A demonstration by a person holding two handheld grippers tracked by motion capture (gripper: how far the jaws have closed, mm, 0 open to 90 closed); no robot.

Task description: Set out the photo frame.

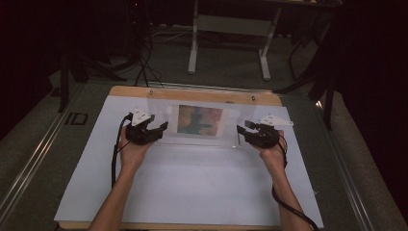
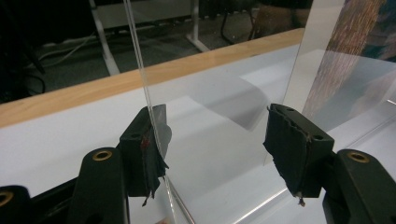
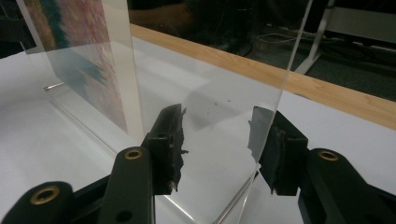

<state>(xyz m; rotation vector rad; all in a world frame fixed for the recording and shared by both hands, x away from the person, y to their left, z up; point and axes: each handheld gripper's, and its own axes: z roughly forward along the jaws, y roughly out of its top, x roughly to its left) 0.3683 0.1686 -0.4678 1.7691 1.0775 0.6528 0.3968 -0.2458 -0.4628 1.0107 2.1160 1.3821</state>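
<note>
While the person's hands come in from the near edge of the white table top, a clear acrylic picture stand sits upright toward the far side, holding a colourful print. At its left end the left gripper has its jaws spread wide; in the left gripper view the stand's edge rests against one pad, the other pad well apart. At the right end the right gripper is likewise spread, its jaws straddling the sheet's edge. A wooden strip borders the table behind.
</note>
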